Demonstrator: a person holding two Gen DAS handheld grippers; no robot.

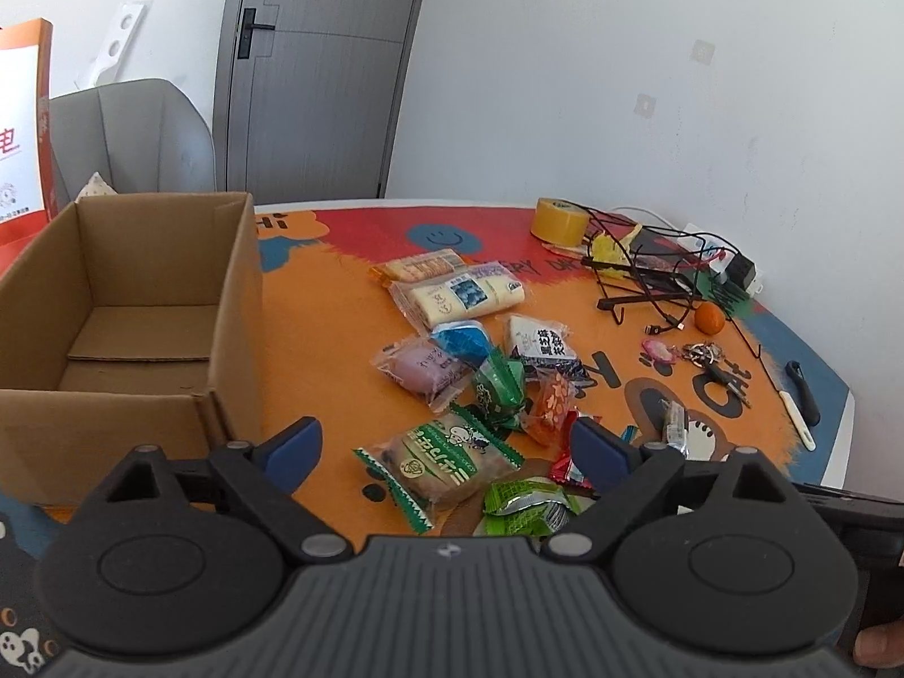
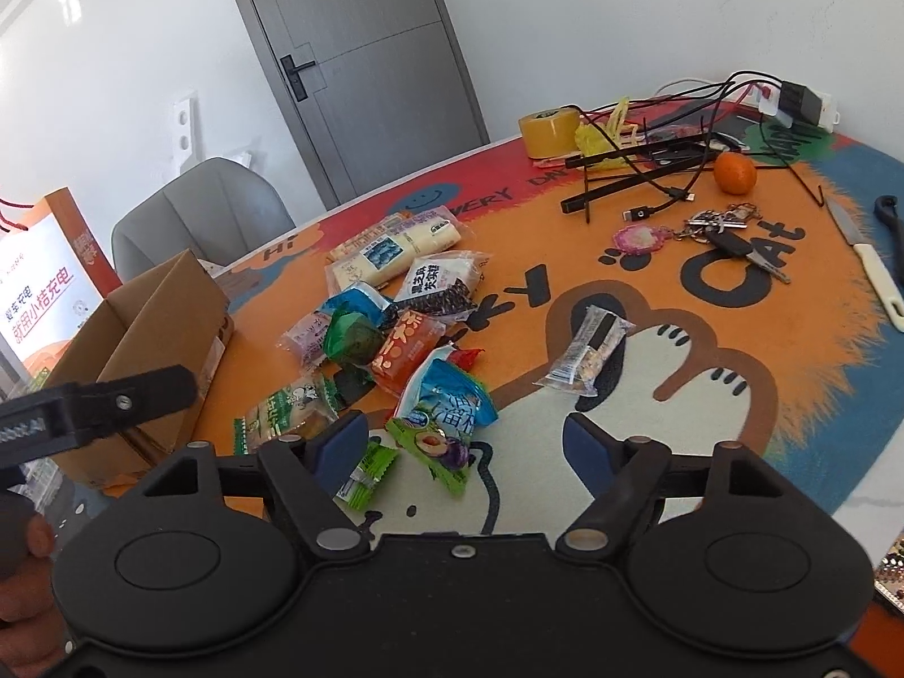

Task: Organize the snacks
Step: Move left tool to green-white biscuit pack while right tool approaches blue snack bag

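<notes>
**Kid:** Snacks [image 1: 463,350] are all over the orange mat [image 1: 327,350]! Where is the box?

**Friend:** The box [image 1: 124,339] sits on the left side of the mat. I see nothing in it. The snacks lie in a heap just to the right of it.

**Kid:** What is the left claw [image 1: 446,446] doing?

**Friend:** Its blue pads [image 1: 294,443] stand wide apart. A green and white cake pack [image 1: 446,460] lies on the mat between them, but the pads are not touching it. It holds nothing.

**Kid:** And the right claw [image 2: 460,443]?

**Friend:** It is open too, not quite so wide. A blue and green plum bag [image 2: 446,424] lies between its pads. A small green pack [image 2: 367,477] is right by the left pad. I can't tell if they touch. That claw holds nothing.

**Kid:** What else is in the heap?

**Friend:** A long white cake [image 1: 469,296] at the far end, a pink bun [image 1: 421,367], a dark green twist [image 2: 353,339] and an orange pack [image 2: 407,353]. One clear bar [image 2: 587,353] lies apart, on the white cat paw.

**Kid:** And far back?

**Friend:** A yellow tape roll [image 1: 559,220], black wires [image 1: 661,265], an orange [image 2: 734,172], keys [image 2: 723,234] and a white knife [image 2: 870,265].
</notes>
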